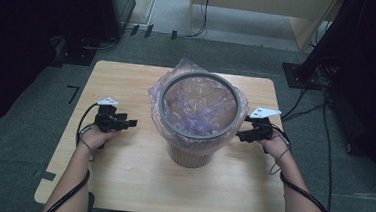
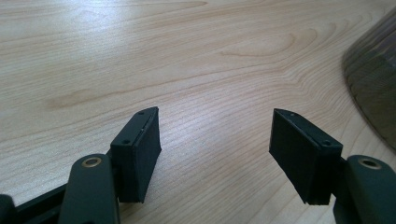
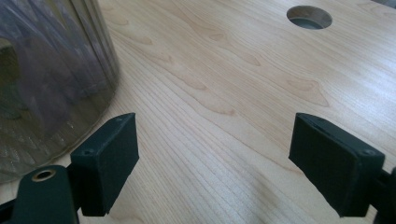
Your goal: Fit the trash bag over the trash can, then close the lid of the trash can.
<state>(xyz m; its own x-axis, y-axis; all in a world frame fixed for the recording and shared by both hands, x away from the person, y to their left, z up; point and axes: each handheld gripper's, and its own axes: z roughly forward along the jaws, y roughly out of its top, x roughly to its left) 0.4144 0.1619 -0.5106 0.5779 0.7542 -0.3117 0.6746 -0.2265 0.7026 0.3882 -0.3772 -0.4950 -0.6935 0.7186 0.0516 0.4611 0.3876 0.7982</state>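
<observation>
A small bin (image 1: 197,136) stands near the middle of the wooden table (image 1: 121,176), lined with a thin purple bag (image 1: 162,96) whose edge is folded out over the rim and pinned there by a grey ring (image 1: 197,136). The left gripper (image 1: 130,124) waits a little way off the bin's left side, and the right gripper (image 1: 239,136) sits just beside the bag's overhang on the other side; both have their jaws spread wide with nothing between them. As I see it, the main risk is the bag itself: the film is flimsy, and a pinch taken too low or pulled sideways could tear it or drag it out from under the ring on one side only. The bin looks light and narrows toward its foot, so an uneven tug from one hand might tip or slide it across the smooth tabletop. The high view gives the whole layout, including the ring and the crumpled lining inside. The left gripper view adds that its fingers (image 2: 140,149) hover low over bare wood with the bin's wall (image 2: 373,88) off at the edge. The right gripper view shows the bag-covered side (image 3: 51,84) close by its own fingers (image 3: 112,158) and a round cable hole (image 3: 309,17) in the tabletop beyond.
</observation>
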